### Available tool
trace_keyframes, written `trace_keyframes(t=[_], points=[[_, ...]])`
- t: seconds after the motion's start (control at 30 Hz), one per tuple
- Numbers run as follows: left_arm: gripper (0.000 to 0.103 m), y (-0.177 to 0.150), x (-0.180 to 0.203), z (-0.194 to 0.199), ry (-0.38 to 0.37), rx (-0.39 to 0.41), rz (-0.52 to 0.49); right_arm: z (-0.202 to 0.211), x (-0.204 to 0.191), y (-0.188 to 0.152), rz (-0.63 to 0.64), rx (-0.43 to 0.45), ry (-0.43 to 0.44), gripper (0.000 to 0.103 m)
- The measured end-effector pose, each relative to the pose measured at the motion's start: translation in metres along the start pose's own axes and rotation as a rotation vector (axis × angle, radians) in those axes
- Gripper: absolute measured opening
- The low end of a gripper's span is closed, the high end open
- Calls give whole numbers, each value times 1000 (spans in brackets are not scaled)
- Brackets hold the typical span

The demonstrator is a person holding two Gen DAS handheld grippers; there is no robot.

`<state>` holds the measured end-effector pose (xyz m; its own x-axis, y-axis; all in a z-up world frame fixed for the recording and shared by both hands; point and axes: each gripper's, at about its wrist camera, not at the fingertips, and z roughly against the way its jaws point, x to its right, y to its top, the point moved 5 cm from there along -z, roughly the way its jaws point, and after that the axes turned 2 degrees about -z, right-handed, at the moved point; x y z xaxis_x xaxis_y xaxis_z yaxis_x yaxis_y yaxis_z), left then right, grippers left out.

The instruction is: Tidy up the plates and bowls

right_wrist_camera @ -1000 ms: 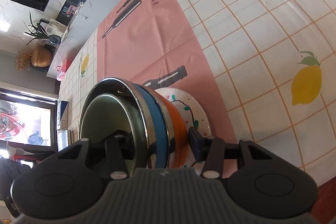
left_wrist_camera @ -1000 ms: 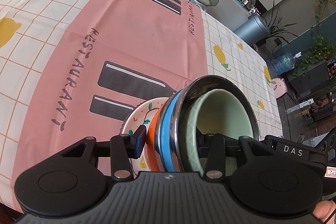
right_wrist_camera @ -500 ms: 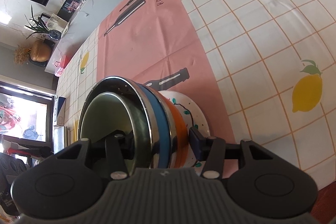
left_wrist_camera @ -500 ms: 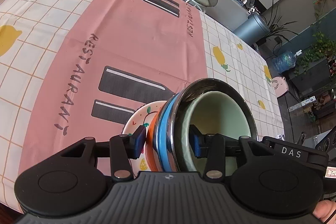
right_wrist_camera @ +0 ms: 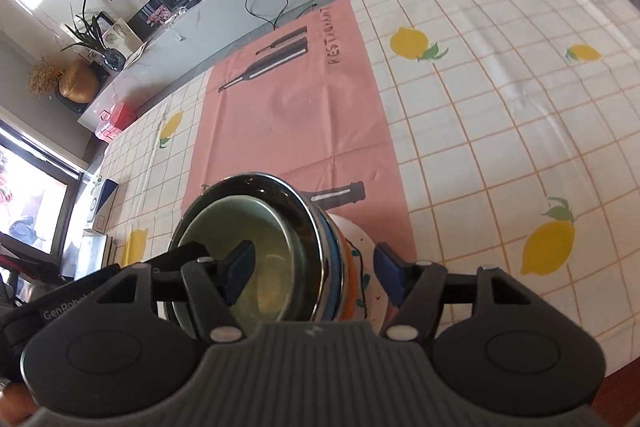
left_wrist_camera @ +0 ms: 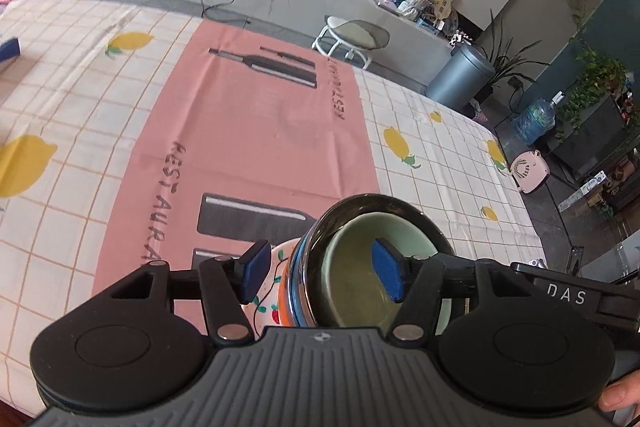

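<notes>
A nested stack stands on the pink mat: a white patterned plate [left_wrist_camera: 275,269] [right_wrist_camera: 362,233] at the bottom, then an orange bowl [left_wrist_camera: 282,303] [right_wrist_camera: 349,269], a blue-banded steel bowl [left_wrist_camera: 380,203] [right_wrist_camera: 280,189] and a pale green bowl [left_wrist_camera: 352,267] [right_wrist_camera: 272,247] inside it. My left gripper [left_wrist_camera: 322,271] straddles the stack's left wall, one pad outside and one over the green bowl. My right gripper [right_wrist_camera: 313,273] straddles the right wall the same way. Both sets of jaws are opening, and the pads stand clear of the bowls.
The pink mat [left_wrist_camera: 248,131] lies on a lemon-print tablecloth [right_wrist_camera: 500,115]. A stool [left_wrist_camera: 354,37] stands past the far edge. A dark blue item [left_wrist_camera: 10,49] lies at the far left. The table's near edge runs just under both grippers.
Both grippers have lifted and rolled more level, and their jaws have widened off the bowl walls. The stack stays in place on the plate.
</notes>
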<state>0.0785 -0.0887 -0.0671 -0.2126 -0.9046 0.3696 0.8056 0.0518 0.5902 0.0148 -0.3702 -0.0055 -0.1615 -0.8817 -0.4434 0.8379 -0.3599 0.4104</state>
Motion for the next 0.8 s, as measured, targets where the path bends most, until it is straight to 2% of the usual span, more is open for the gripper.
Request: trace_keyframes(t=[0.17, 0.33, 0.4, 0.6, 0.8], points=[[68, 5, 16, 35, 20, 134, -138, 32, -23, 1, 170, 139, -40, 73], [68, 1, 28, 70, 14, 241, -242, 66, -44, -11, 281, 260, 17, 86], [69, -4, 32, 83, 20, 275, -292, 77, -50, -18, 318, 300, 20, 86], [73, -25, 41, 106, 65, 321, -443, 103, -57, -46, 353, 369, 30, 88], [79, -48, 38, 115, 115, 320, -451, 110, -59, -75, 382, 394, -31, 88]])
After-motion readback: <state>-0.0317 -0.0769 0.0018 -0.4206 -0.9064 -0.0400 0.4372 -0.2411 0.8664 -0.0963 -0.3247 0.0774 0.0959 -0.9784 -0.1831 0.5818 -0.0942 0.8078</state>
